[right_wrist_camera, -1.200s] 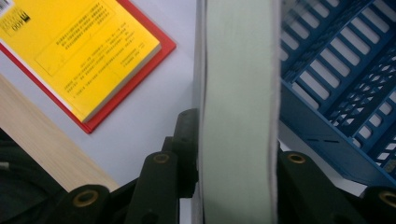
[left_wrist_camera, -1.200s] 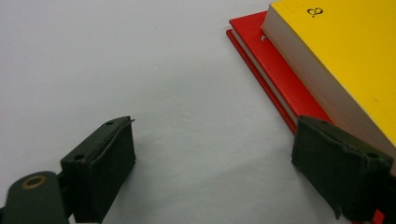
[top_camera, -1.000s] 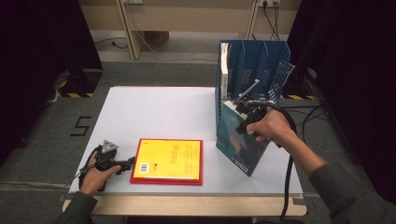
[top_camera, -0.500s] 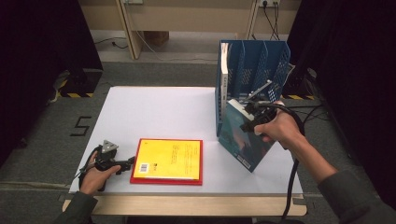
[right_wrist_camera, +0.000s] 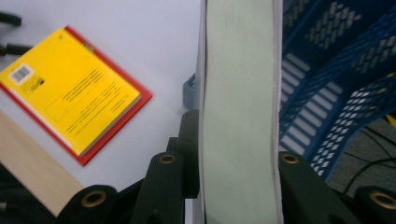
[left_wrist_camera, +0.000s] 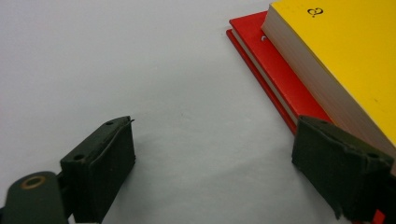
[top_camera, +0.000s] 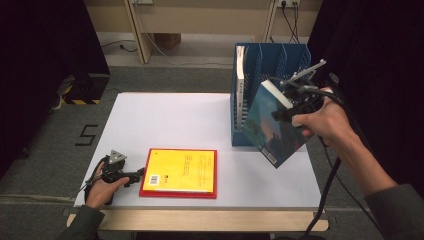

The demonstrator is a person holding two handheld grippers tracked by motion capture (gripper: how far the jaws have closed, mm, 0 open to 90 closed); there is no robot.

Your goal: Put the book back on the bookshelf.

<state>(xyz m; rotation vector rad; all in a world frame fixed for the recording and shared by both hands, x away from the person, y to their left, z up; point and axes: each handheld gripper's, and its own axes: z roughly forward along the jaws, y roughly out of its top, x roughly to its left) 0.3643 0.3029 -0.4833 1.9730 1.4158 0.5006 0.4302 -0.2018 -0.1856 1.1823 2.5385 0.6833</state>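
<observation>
Faintly: yellow book (top_camera: 181, 170) shows barcode (text unreadable).

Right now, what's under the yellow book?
A red book lies flat under the yellow book, its edges showing along the left and bottom sides in the high view. Both rest on the white table. The red cover's face is hidden by the yellow book.

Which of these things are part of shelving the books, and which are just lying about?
In the job:
teal book, gripped by the right tool
blue file rack
white book in the rack
yellow book
red book under it

Lying about:
cables on the floor
</observation>
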